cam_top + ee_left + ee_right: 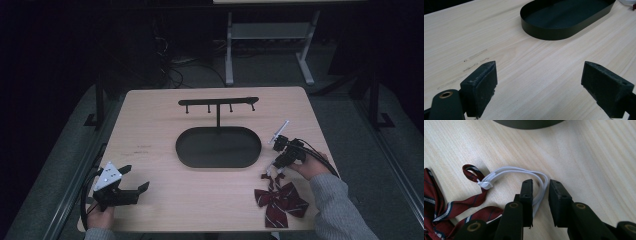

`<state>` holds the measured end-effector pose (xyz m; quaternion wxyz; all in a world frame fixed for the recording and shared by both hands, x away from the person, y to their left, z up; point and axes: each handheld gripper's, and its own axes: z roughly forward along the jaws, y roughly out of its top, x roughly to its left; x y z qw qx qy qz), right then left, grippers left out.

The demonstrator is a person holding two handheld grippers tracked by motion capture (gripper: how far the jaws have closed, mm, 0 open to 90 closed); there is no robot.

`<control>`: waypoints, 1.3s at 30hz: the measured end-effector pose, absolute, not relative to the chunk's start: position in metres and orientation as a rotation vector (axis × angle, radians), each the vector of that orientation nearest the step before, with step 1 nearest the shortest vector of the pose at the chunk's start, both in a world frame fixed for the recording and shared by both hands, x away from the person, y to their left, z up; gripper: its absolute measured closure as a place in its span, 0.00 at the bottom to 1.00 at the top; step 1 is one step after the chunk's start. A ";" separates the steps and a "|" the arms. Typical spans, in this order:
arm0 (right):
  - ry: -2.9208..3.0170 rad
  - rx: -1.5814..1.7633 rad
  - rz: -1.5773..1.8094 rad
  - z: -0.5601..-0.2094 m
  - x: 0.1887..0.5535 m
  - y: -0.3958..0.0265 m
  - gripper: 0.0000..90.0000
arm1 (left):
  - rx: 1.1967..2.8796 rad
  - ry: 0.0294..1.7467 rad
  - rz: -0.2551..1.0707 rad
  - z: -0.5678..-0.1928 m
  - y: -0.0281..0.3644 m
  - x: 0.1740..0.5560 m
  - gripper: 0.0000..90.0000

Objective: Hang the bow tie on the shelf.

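Note:
A dark red striped bow tie (280,200) lies near the table's front right edge, also in the right gripper view (439,207). A white elastic loop (519,171) is tied to its strap. My right gripper (541,182) points down at the loop's far end. Its jaws stand a narrow gap apart with the cord between them, and the pads do not visibly press on it. In the high view that gripper (277,162) sits just above the bow tie. My left gripper (136,177) rests at the front left, open wide over bare wood (539,72).
A black oval tray (218,147) lies mid-table, its near wall in the left gripper view (549,35). Behind it rises a black stand with a hook bar (218,102). The table edge runs close to the bow tie's right and front.

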<state>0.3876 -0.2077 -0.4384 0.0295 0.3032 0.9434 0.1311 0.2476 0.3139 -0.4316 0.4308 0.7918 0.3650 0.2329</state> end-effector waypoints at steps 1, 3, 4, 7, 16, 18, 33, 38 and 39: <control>2.909 0.935 0.404 -0.438 0.388 -0.208 0.82 | 1.975 0.910 0.581 -0.432 0.314 0.248 0.15; 2.915 0.932 0.389 -0.440 0.388 -0.207 0.84 | 1.977 0.909 0.581 -0.431 0.314 0.247 0.15; 2.923 0.924 0.383 -0.441 0.388 -0.207 0.86 | 1.975 0.910 0.581 -0.431 0.314 0.248 0.15; 2.926 0.914 0.372 -0.441 0.388 -0.206 0.91 | 1.973 0.913 0.580 -0.431 0.314 0.247 0.15; 2.935 0.901 0.370 -0.441 0.387 -0.206 0.95 | 1.980 0.906 0.583 -0.431 0.314 0.247 0.15; 2.938 0.904 0.372 -0.441 0.387 -0.206 0.97 | 1.980 0.906 0.584 -0.431 0.315 0.247 0.15; 2.955 0.858 0.457 -0.431 0.381 -0.209 0.97 | 1.975 0.913 0.581 -0.432 0.314 0.247 0.15; 2.963 0.825 0.468 -0.426 0.379 -0.207 0.98 | 1.974 0.913 0.581 -0.432 0.314 0.247 0.15; 2.969 0.801 0.465 -0.422 0.377 -0.204 0.98 | 1.975 0.914 0.581 -0.432 0.314 0.247 0.15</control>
